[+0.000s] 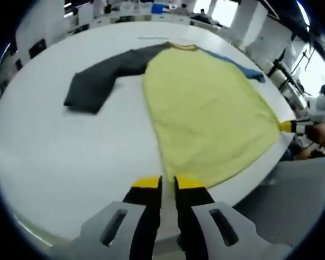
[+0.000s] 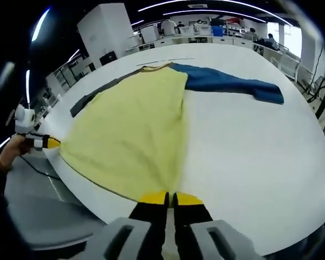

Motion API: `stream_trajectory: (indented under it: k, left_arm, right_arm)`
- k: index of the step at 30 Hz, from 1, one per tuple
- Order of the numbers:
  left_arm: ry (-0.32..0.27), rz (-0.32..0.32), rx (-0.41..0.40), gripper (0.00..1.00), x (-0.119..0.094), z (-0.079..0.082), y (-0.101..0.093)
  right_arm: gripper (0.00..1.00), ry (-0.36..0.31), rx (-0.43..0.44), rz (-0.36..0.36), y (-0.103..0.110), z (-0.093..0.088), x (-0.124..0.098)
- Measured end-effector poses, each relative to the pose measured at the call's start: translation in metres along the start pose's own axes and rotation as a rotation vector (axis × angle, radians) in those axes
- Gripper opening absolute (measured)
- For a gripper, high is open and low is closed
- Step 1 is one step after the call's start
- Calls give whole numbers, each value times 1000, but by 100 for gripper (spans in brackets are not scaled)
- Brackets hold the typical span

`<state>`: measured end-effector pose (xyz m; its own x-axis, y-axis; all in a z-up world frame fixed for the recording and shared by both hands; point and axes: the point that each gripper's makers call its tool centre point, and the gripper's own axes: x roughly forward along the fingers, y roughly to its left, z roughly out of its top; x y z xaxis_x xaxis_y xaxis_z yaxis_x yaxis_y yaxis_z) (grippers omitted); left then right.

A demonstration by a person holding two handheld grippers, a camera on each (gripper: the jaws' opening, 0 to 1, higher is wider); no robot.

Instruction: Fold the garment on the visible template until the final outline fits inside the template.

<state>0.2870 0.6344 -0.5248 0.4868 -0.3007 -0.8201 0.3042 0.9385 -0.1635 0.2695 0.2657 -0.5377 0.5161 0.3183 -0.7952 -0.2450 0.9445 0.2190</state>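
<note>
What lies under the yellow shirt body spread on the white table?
Around the yellow shirt body shows bare white table; dark grey sleeve and blue sleeve stick out. Any template beneath is covered.

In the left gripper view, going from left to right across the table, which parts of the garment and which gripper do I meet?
dark grey sleeve → yellow body → blue sleeve → right gripper at the yellow hem corner.

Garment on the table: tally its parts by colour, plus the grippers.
Yellow body panel: 1
Dark grey sleeve: 1
Blue sleeve: 1
left gripper, jaws shut on the yellow hem: 1
right gripper, jaws shut on the hem: 1
Total: 5, all on or at the white table.
</note>
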Motion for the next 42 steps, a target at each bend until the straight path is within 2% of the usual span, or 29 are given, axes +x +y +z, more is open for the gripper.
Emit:
stream_trajectory:
  k: [3, 7, 12, 15, 18, 23, 30, 35, 42]
  left_arm:
    - [-79, 1, 14, 24, -2, 13, 0]
    - [-134, 20, 21, 43, -8, 24, 0]
    - [-202, 8, 34, 52, -13, 38, -3]
    - [-265, -12, 44, 60, -16, 50, -8]
    - [-287, -7, 60, 69, -18, 55, -9]
    - [-325, -4, 89, 76, -22, 62, -11]
    - [-340, 2, 109, 88, -22, 66, -12]
    - [-339, 9, 138, 93, -21, 71, -14]
    - [-336, 12, 172, 95, -21, 74, -18]
  right_arm:
    - [16, -52, 61, -30, -7, 10, -3]
    - [27, -108, 133, -9, -9, 23, -8]
    - [42, -158, 150, -5, -12, 40, -12]
    - [45, -188, 152, -16, -18, 54, -12]
    - [48, -231, 164, -58, -32, 70, -13]
    - [49, -271, 146, -81, -46, 90, -10]
    - [44, -333, 50, -85, -55, 125, 0]
    - [40, -351, -34, -61, -55, 149, 17]
    - [34, -333, -142, -38, -52, 167, 43]
